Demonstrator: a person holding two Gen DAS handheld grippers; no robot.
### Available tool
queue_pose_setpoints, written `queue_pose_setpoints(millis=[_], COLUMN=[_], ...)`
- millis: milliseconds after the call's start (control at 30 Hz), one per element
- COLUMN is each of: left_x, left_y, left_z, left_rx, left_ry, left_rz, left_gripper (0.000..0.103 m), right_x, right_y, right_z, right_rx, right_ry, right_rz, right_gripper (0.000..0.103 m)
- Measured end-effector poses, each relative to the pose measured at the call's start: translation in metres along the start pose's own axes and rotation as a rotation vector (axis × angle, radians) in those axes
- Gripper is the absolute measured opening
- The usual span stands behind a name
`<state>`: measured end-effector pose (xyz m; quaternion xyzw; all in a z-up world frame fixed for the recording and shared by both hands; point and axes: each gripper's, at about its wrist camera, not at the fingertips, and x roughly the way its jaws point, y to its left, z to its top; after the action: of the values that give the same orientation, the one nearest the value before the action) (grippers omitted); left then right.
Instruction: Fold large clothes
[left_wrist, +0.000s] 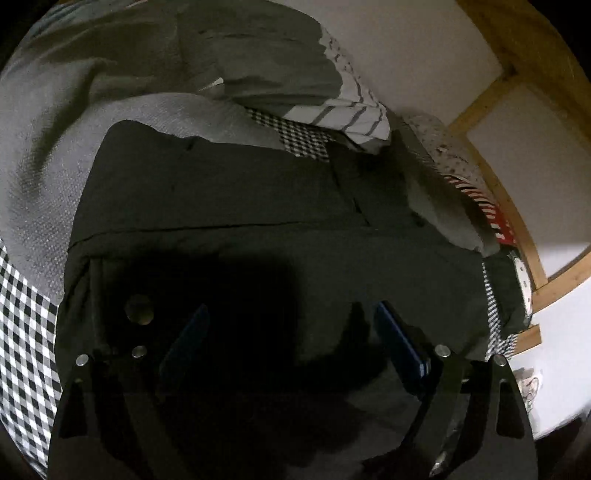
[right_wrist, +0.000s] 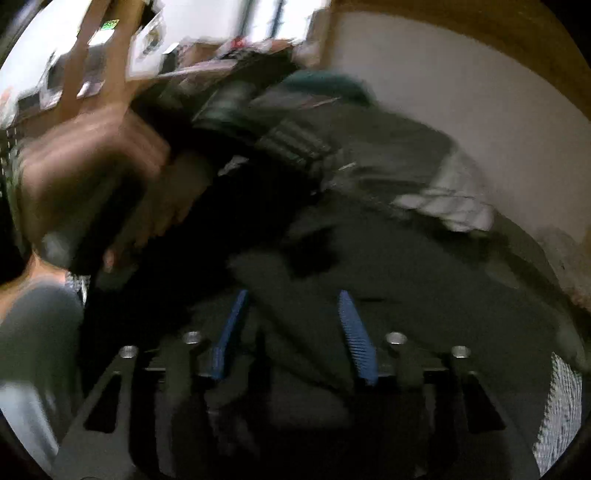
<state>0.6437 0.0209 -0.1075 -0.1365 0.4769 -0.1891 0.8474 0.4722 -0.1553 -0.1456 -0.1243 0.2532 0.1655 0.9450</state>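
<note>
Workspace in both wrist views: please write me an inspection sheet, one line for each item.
Surface: black-and-white checked sheet, mostly covered by clothes.
Job's things: dark garment lies spread flat below both grippers, with a straight fold edge across it.
Clutter: grey cloth bunched behind the garment; striped white cloth; red-and-white striped item near the wall.
Grippers: left gripper open, nothing between its blue pads; right gripper open over the garment, view blurred. A hand shows in the right wrist view.
Cables: nothing seen.
Surroundings: white wall with a wooden frame.
</note>
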Motion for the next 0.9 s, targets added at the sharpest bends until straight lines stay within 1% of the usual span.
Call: queue_pose_setpoints(millis=[33, 67, 100, 133, 167, 200, 233, 267, 300, 367, 400, 433, 467, 500, 533, 567, 600, 633, 667, 700, 733, 767, 800, 833, 867, 900], left_x=[0.004, 0.009, 0.013, 0.014, 0.017, 0.017, 0.018, 0.020, 0.022, 0.022, 0.023, 0.023, 0.023, 0.025, 0.027, 0.028, 0.030, 0.028, 0.024, 0.015, 0.007, -0.003, -0.008, -0.008, -0.001, 0.005], left_y=[-0.008, -0.014, -0.010, -0.008, -0.010, -0.008, -0.008, -0.007, -0.007, -0.006, -0.006, -0.006, -0.006, -0.007, -0.009, -0.011, -0.014, -0.017, -0.021, -0.027, -0.031, -0.038, -0.044, -0.046, -0.046, -0.040], left_z=[-0.001, -0.003, -0.008, -0.012, -0.015, -0.017, -0.018, -0.018, -0.018, -0.018, -0.018, -0.019, -0.020, -0.020, -0.020, -0.021, -0.021, -0.023, -0.026, -0.034, -0.039, -0.050, -0.058, -0.064, -0.069, -0.070], left_rx=[0.023, 0.061, 0.083, 0.105, 0.121, 0.130, 0.133, 0.136, 0.141, 0.154, 0.157, 0.158, 0.159, 0.162, 0.166, 0.171, 0.177, 0.181, 0.186, 0.190, 0.190, 0.197, 0.219, 0.240, 0.269, 0.272], left_ry=[-0.001, -0.001, -0.004, -0.010, -0.016, -0.026, -0.031, -0.033, -0.034, -0.034, -0.035, -0.035, -0.037, -0.038, -0.041, -0.049, -0.058, -0.073, -0.095, -0.132, -0.158, -0.203, -0.223, -0.226, -0.198, -0.170], left_rz=[0.023, 0.064, 0.089, 0.117, 0.138, 0.149, 0.149, 0.149, 0.154, 0.163, 0.170, 0.177, 0.185, 0.198, 0.213, 0.235, 0.250, 0.263, 0.276, 0.296, 0.299, 0.302, 0.325, 0.358, 0.422, 0.436], left_gripper=[0.089, 0.089, 0.089, 0.089, 0.089, 0.089, 0.089, 0.089, 0.089, 0.089, 0.089, 0.089, 0.089, 0.089, 0.089, 0.089, 0.089, 0.089, 0.089, 0.089, 0.089, 0.089, 0.089, 0.089, 0.089, 0.089], right_x=[0.004, 0.013, 0.024, 0.040, 0.058, 0.067, 0.071, 0.067, 0.060, 0.040, 0.035, 0.023, 0.013, 0.005, -0.002, -0.012, -0.021, -0.023, -0.024, -0.020, -0.009, 0.003, 0.019, 0.026, 0.034, 0.035], right_y=[-0.016, -0.034, -0.051, -0.069, -0.085, -0.094, -0.104, -0.111, -0.120, -0.149, -0.162, -0.178, -0.192, -0.197, -0.197, -0.194, -0.184, -0.176, -0.162, -0.146, -0.138, -0.130, -0.120, -0.122, -0.123, -0.124], right_z=[0.002, 0.003, 0.001, -0.006, -0.018, -0.026, -0.036, -0.040, -0.045, -0.056, -0.062, -0.071, -0.080, -0.085, -0.086, -0.085, -0.080, -0.075, -0.070, -0.067, -0.064, -0.064, -0.068, -0.073, -0.078, -0.081], right_rx=[0.026, 0.050, 0.069, 0.082, 0.090, 0.091, 0.079, 0.065, 0.059, 0.089, 0.103, 0.149, 0.223, 0.264, 0.272, 0.275, 0.281, 0.278, 0.252, 0.212, 0.183, 0.154, 0.118, 0.104, 0.098, 0.104], right_ry=[0.043, 0.097, 0.146, 0.230, 0.336, 0.393, 0.437, 0.454, 0.465, 0.472, 0.478, 0.479, 0.477, 0.465, 0.442, 0.410, 0.357, 0.322, 0.289, 0.283, 0.299, 0.323, 0.353, 0.368, 0.376, 0.371], right_rz=[-0.036, -0.065, -0.102, -0.149, -0.163, -0.159, -0.150, -0.165, -0.200, -0.257, -0.303, -0.350, -0.322, -0.307, -0.308, -0.308, -0.283, -0.263, -0.251, -0.234, -0.214, -0.206, -0.235, -0.253, -0.260, -0.255], right_gripper=[0.073, 0.073, 0.073, 0.073, 0.072, 0.072, 0.072, 0.072, 0.072, 0.073, 0.075, 0.079, 0.079, 0.079, 0.078, 0.073, 0.073, 0.073, 0.073, 0.074, 0.074, 0.074, 0.073, 0.073, 0.074, 0.074])
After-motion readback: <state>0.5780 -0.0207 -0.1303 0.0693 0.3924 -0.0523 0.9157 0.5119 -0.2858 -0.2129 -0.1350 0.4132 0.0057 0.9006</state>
